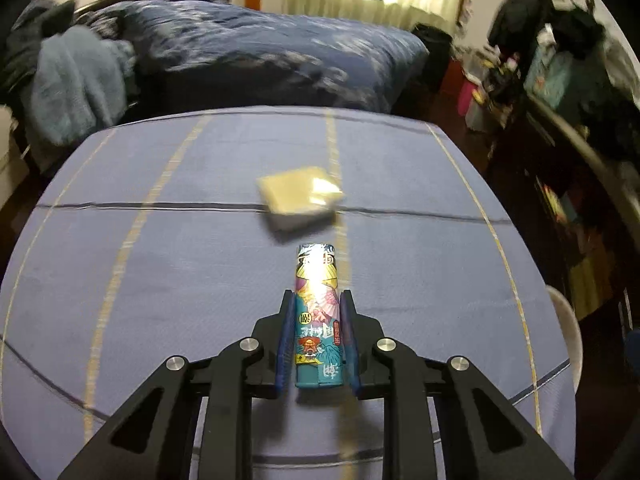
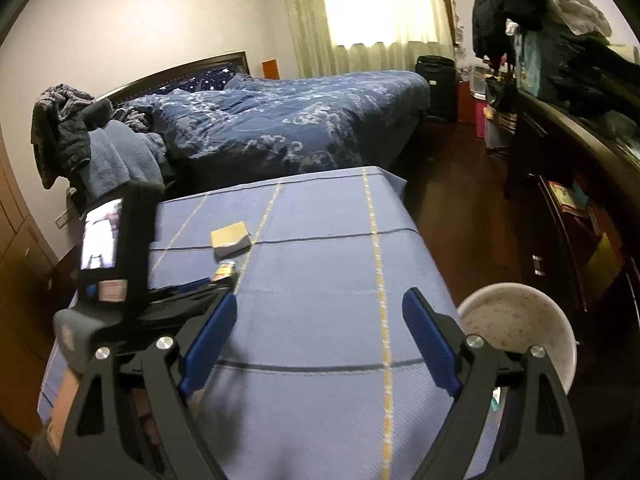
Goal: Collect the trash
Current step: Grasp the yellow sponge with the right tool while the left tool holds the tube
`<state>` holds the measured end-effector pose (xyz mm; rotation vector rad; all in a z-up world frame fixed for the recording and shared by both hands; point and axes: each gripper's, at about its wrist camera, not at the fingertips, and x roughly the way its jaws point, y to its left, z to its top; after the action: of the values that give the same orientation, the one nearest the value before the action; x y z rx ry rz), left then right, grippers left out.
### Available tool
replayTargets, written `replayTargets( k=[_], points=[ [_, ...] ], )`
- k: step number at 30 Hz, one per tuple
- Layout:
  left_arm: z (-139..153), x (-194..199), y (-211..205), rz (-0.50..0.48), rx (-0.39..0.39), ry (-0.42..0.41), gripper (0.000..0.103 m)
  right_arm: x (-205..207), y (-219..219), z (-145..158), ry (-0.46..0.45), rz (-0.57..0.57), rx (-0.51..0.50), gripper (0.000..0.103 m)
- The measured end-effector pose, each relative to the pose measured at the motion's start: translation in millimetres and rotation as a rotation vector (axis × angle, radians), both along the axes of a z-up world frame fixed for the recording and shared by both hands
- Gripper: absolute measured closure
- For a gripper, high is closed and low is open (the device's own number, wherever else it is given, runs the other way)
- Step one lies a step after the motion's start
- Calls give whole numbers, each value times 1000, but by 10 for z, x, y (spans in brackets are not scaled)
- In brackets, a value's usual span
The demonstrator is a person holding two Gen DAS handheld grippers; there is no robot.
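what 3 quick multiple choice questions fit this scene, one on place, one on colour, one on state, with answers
1. Where does the yellow pad lie?
A. on the bed
B. on the blue tablecloth
C. in the white bin

2. What colour are the pads on the hand-held grippers?
A. red
B. green
C. blue

3. How does the right hand-held gripper stand?
A. open and empty
B. shut on the packet
C. shut on the yellow pad

Answers:
1 B: the yellow pad rests on the tablecloth, beyond the teal packet.
2 C: blue pads line the fingers.
3 A: the right hand-held gripper has wide jaws with only cloth between; the packet sits in the left hand-held gripper.
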<state>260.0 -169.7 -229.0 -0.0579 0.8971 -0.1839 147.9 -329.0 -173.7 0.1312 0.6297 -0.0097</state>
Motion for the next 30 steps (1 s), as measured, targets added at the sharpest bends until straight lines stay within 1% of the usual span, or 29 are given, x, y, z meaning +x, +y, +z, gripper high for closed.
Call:
replayTargets(
  k=[6, 9, 12, 14, 15, 17, 20, 24, 25, 27, 28, 29, 30],
  points=[
    [138, -45, 735, 121, -35, -43, 81, 355, 350, -19, 29, 67, -18, 17],
    [183, -75, 1081, 178, -58, -57, 81, 647, 560, -66, 59, 108, -21, 17],
    [216, -104, 1364, 222, -80, -67, 80, 1001, 765, -152, 95, 128, -51, 17],
    [241, -127, 1520, 244, -94, -74, 80, 1278, 878, -239, 125, 135, -61, 15],
    [246, -138, 1561, 249, -97, -79, 80, 1434, 926, -299, 151, 135, -61, 13],
    [272, -149, 1632, 257, -99, -91, 80, 1664, 980, -401, 197, 149, -45, 13],
    [281, -148, 1691, 255, -111, -97, 80, 1945, 1085, -546, 231, 141, -100, 12],
    [255, -152, 1726, 246, -122, -92, 80, 2161, 1135, -760, 283, 135, -133, 10],
    [248, -143, 1721, 243, -121, -90, 80, 2173, 1126, -769, 284, 138, -122, 9],
    [236, -135, 1724, 241, -122, -85, 80, 2161, 1118, -760, 282, 139, -106, 12],
    [229, -131, 1722, 242, -120, -84, 80, 2156, 1126, -763, 282, 137, -120, 17],
    [220, -122, 1717, 243, -115, -81, 80, 2139, 1137, -755, 275, 149, -131, 28],
    [213, -105, 1718, 241, -112, -78, 80, 2129, 1148, -745, 275, 165, -125, 34]
  ],
)
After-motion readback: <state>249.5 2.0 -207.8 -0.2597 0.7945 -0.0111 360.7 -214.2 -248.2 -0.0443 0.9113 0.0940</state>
